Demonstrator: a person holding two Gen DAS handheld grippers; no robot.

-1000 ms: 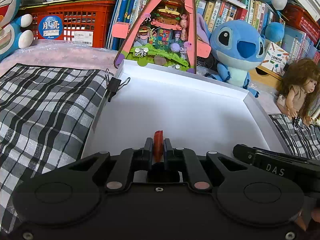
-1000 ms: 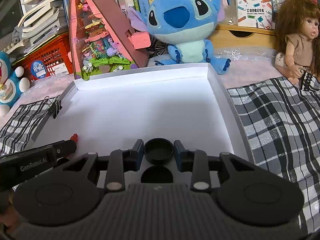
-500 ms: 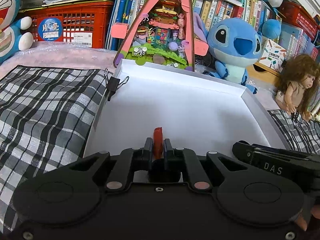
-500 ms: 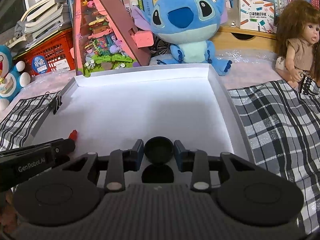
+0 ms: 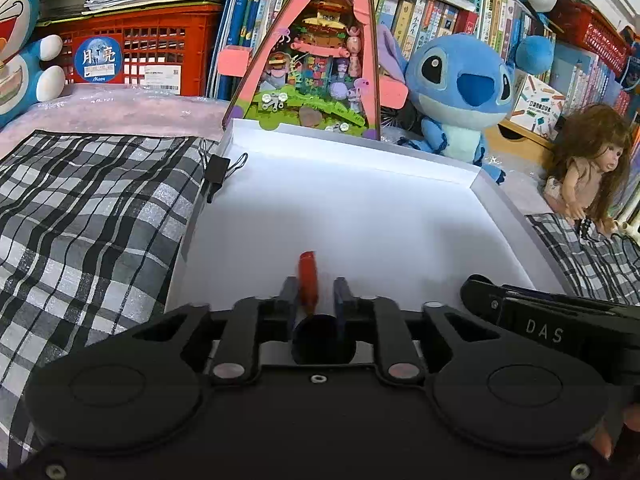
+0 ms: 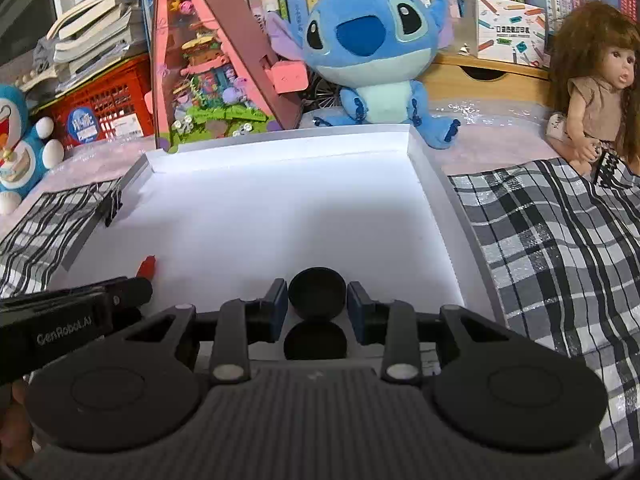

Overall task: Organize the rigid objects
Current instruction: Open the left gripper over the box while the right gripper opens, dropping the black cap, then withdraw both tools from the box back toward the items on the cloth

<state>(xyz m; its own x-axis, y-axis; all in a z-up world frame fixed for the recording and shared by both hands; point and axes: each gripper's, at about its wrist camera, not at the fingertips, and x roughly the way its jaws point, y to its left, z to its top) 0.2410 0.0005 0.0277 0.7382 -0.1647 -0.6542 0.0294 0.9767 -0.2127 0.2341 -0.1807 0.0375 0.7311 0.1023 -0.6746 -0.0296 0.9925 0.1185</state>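
Both sets of jaws have spread since a second ago; hands themselves barely shifted. Left gripper [image 5: 316, 294] was clamped on the red piece [image 5: 308, 282], now it's opening: piece stands between the pads, leaning on the left one, clear gap on the right. Right gripper [image 6: 318, 300] also opening: black round cap [image 6: 317, 294] sits between its pads with slivers of daylight both sides, so nothing is really gripped by either. Both items are at the near edge of the white tray [image 5: 400, 216], red one left of the cap, grippers close side by side. Risks: the red piece looks narrow and upright, so it may topple or drag along if the left pad pulls away crooked; the cap could roll or skid on the smooth floor; lifting out together could knock the two grippers.
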